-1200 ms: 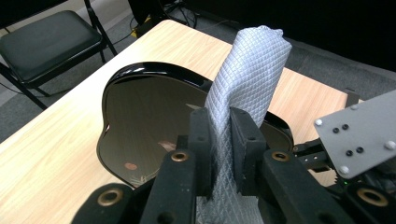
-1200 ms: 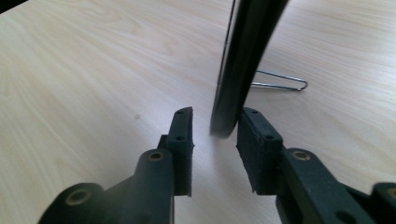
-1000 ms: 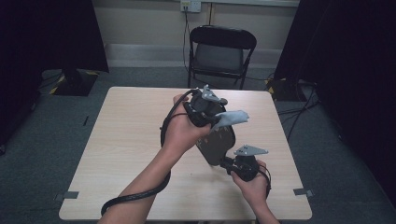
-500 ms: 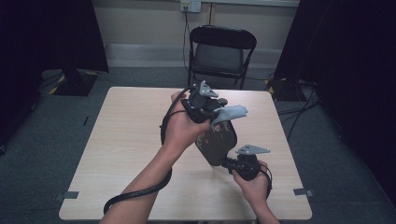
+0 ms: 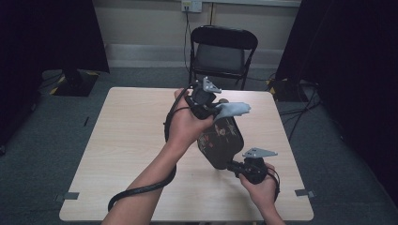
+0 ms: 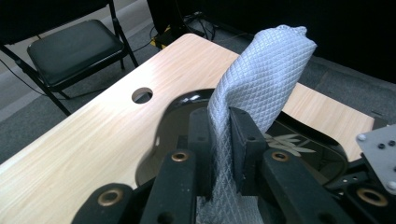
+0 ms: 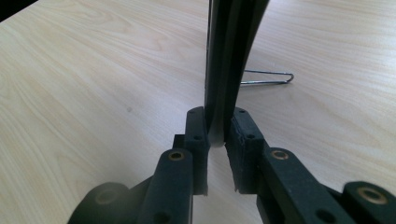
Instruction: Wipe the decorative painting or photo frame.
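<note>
Over that last second little shifted: my left tool (image 5: 217, 108) stayed clamped on the grey cloth (image 5: 233, 109) over the dark tray (image 5: 220, 140), whose edge my right tool (image 5: 233, 165) pinched, so wiping looked barely advanced.

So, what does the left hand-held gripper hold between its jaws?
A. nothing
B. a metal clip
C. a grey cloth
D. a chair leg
C: in the left gripper view, the left hand-held gripper is shut on a grey cloth with a diamond weave.

grey cloth (image 6: 261, 88) against tilted black tray (image 5: 221, 143)
</note>
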`<state>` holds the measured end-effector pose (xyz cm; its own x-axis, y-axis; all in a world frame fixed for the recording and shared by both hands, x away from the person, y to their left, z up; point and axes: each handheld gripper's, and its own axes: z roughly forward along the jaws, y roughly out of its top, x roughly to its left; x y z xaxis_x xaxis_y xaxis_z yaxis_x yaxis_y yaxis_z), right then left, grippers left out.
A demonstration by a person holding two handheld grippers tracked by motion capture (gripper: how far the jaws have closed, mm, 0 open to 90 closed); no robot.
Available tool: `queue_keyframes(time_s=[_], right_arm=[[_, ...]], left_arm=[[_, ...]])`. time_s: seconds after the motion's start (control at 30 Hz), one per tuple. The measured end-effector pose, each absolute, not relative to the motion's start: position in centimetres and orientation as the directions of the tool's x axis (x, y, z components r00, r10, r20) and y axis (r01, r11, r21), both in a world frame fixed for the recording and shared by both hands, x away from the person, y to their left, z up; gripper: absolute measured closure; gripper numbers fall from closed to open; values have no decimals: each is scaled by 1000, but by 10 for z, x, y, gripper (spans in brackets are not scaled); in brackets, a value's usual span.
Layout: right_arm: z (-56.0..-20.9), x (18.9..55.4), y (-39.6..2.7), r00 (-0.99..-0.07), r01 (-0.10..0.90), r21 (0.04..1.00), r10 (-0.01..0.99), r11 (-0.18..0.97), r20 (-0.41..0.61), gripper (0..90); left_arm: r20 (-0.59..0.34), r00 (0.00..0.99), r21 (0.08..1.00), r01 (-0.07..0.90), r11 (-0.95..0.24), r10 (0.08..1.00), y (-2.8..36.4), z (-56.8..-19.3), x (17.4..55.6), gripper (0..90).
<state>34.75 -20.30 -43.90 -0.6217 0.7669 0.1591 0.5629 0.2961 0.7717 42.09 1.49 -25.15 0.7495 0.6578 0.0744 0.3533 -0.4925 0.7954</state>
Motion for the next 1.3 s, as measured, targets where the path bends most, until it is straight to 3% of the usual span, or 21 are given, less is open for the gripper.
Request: queue_keyframes(time_s=[0.7,1.3], right_arm=[[-439,339,-219,-618,569,769,769,291,166,790],[-439,340,-226,-606,575,769,777,281,169,789]], left_arm=[[126,663,770,404,-494,738,28,-266,442,803],[76,629,722,501,-478,774,50,-320,449,803]])
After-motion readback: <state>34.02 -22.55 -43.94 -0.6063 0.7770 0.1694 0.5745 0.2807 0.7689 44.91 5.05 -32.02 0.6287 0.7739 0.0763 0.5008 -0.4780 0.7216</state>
